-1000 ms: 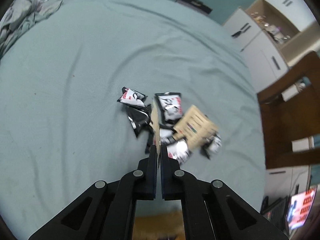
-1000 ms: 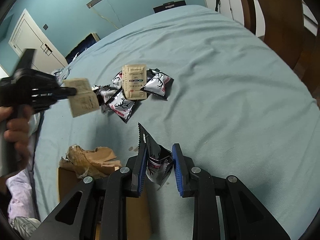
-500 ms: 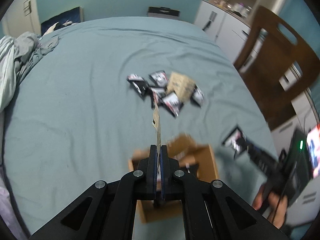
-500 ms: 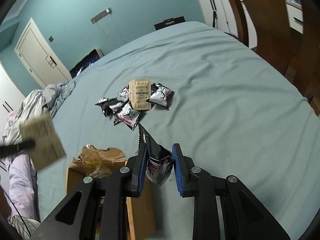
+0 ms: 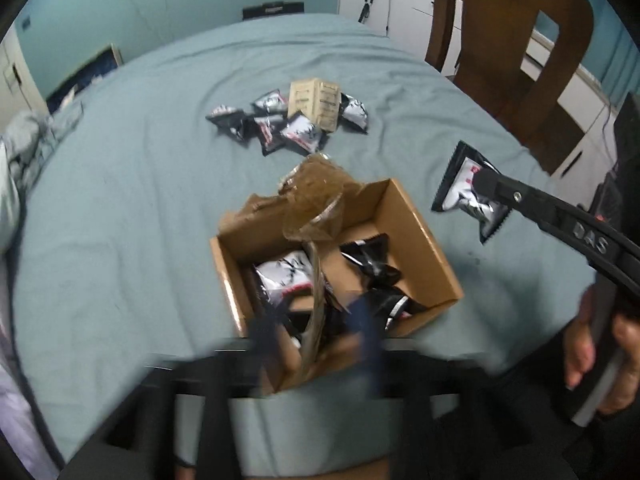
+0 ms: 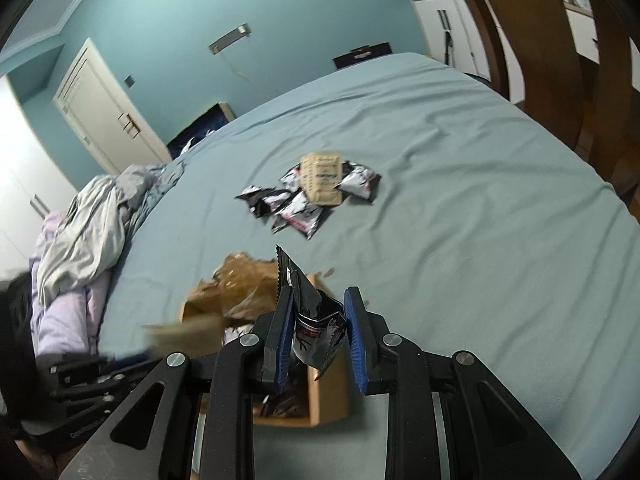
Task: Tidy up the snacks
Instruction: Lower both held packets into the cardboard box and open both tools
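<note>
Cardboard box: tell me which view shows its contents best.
Left wrist view: it looks down into the open cardboard box, showing black-and-white snack packets inside. Right wrist view shows only a slice of the box behind the right hand-held gripper.

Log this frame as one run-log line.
left gripper: opening over brown cardboard box, blurred, tan paper sachet between fingers | right gripper: shut on black foil snack packet | loose packet pile on bed
</note>
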Motion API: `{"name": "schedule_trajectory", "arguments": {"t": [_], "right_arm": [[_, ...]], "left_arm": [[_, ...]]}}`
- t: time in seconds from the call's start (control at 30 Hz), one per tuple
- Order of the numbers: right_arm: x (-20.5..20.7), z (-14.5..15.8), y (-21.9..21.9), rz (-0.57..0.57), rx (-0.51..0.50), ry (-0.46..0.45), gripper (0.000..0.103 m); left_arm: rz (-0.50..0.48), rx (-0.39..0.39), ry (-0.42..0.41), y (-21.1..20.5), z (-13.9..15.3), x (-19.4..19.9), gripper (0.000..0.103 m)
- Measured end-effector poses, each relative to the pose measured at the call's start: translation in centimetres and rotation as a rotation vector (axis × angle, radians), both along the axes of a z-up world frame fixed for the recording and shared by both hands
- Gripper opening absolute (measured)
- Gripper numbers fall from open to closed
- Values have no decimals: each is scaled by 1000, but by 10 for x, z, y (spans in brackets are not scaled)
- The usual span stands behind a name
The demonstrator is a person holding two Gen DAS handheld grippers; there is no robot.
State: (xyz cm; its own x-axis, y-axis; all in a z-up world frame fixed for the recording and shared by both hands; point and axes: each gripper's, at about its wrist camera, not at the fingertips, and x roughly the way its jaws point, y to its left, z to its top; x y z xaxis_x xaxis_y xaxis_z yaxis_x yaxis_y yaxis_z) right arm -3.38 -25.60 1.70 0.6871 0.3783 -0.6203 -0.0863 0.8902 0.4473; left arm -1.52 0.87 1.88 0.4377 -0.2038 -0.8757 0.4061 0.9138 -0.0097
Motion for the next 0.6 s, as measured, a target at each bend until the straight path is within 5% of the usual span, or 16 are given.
{"name": "schedule_trajectory", "arguments": {"t": [0.03, 0.13, 0.6], "right_arm": [[-1, 1, 2, 10, -7, -3, 23], [-3, 3, 13, 52, -20, -19, 23], [6, -3, 57, 251, -92, -26, 24]], "left_arm": [[6, 15, -45, 1, 3, -1, 87], [50, 77, -183, 8, 13, -2, 89], [289, 106, -147, 57, -1, 26, 92]]}}
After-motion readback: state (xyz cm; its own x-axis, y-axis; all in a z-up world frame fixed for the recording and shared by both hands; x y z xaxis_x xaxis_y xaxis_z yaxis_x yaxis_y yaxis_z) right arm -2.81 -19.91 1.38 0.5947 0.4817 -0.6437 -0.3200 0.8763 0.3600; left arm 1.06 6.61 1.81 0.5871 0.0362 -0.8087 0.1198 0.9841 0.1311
